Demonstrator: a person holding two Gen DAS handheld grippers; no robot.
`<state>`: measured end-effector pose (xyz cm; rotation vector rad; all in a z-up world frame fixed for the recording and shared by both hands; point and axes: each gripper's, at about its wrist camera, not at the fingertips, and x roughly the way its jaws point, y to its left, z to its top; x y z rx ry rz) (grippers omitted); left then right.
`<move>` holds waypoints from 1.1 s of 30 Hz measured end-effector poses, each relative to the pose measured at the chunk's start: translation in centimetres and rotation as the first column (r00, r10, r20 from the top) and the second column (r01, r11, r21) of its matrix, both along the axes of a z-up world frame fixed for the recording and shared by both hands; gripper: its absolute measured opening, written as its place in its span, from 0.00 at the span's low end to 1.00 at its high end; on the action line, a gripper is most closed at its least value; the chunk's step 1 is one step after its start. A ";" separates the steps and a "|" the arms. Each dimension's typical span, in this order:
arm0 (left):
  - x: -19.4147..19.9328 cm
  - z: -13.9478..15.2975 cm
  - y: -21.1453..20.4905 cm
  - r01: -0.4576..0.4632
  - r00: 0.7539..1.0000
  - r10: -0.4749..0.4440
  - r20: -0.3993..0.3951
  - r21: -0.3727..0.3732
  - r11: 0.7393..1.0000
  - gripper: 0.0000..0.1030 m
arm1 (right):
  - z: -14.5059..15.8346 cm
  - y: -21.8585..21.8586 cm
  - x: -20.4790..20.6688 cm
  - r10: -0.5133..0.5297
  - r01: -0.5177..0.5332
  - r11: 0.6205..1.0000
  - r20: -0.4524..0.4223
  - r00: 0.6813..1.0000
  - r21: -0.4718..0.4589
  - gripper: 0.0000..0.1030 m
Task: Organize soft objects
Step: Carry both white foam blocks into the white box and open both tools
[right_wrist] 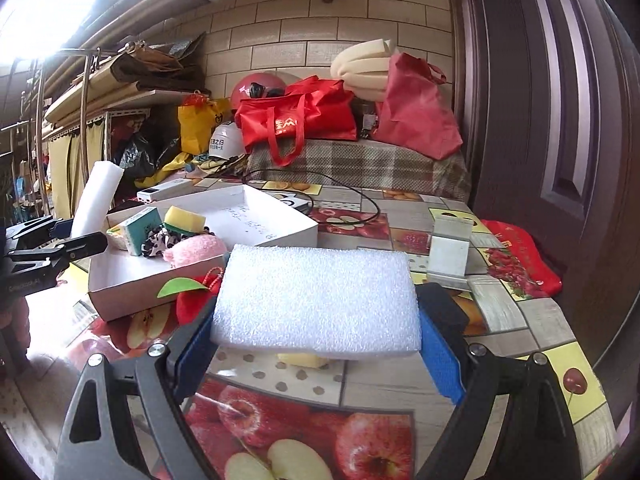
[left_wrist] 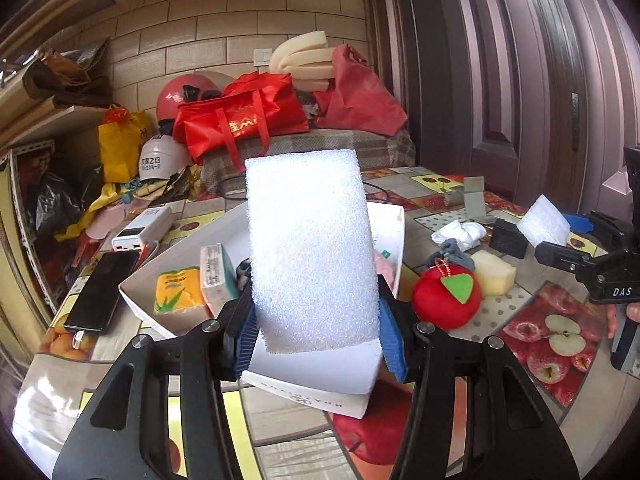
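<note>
My left gripper (left_wrist: pixel 316 328) is shut on a tall white foam block (left_wrist: pixel 312 252), held upright over the near rim of the white cardboard box (left_wrist: pixel 392 224). That box holds a yellow sponge (left_wrist: pixel 178 290), a teal-edged sponge (left_wrist: pixel 218 280) and a pink soft item (right_wrist: pixel 196 250). My right gripper (right_wrist: pixel 316 336) is shut on a second white foam block (right_wrist: pixel 316 300), held flat above the table, with the box (right_wrist: pixel 276 224) to its upper left. A red plush apple (left_wrist: pixel 446 296) and a cream sponge (left_wrist: pixel 494 278) lie on the table right of the box. In the right wrist view the left gripper's foam block (right_wrist: pixel 98 198) shows at the left.
A black phone (left_wrist: pixel 102 290) and a white power bank (left_wrist: pixel 144 228) lie left of the box. White cloth (left_wrist: pixel 460 234), a grey metal bracket (right_wrist: pixel 450 252) and a black cable (right_wrist: pixel 360 204) are on the fruit-patterned tablecloth (right_wrist: pixel 360 440). Red bags (right_wrist: pixel 296 120) and helmets are piled behind.
</note>
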<state>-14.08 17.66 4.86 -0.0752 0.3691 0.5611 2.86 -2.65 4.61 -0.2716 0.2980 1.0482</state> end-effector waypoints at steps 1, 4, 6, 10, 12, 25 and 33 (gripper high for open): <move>-0.2 0.0 0.5 -0.015 1.000 0.015 0.004 -0.005 1.000 0.50 | 0.0 0.6 -0.5 0.014 -0.014 1.000 0.005 1.000 -0.004 0.88; -0.3 -0.1 1.2 -0.046 0.999 0.046 0.007 -0.013 0.999 0.50 | 0.0 2.2 -2.0 0.061 -0.061 0.998 0.019 0.998 -0.001 0.88; -0.1 -0.2 1.7 -0.062 0.998 0.062 0.002 -0.012 0.998 0.50 | 0.1 3.4 -3.0 0.092 -0.092 0.996 0.029 0.995 -0.004 0.88; 0.6 -0.2 2.6 -0.097 0.995 0.097 -0.002 -0.006 0.995 0.50 | 0.0 5.8 -4.6 0.143 -0.143 0.990 0.026 0.989 0.013 0.88; 0.9 -0.2 3.1 -0.112 0.994 0.112 -0.003 -0.007 0.994 0.50 | 0.0 7.1 -5.1 0.160 -0.160 0.987 0.010 0.987 0.027 0.88; 2.0 -0.2 5.7 -0.152 0.988 0.153 0.006 -0.051 0.987 0.50 | 0.3 13.3 -5.1 0.135 -0.128 0.987 -0.065 0.989 0.093 0.88; 3.5 -0.3 7.6 -0.180 0.984 0.180 -0.010 -0.078 0.981 0.50 | 0.4 15.6 -2.5 0.038 -0.023 0.992 -0.129 0.991 0.121 0.88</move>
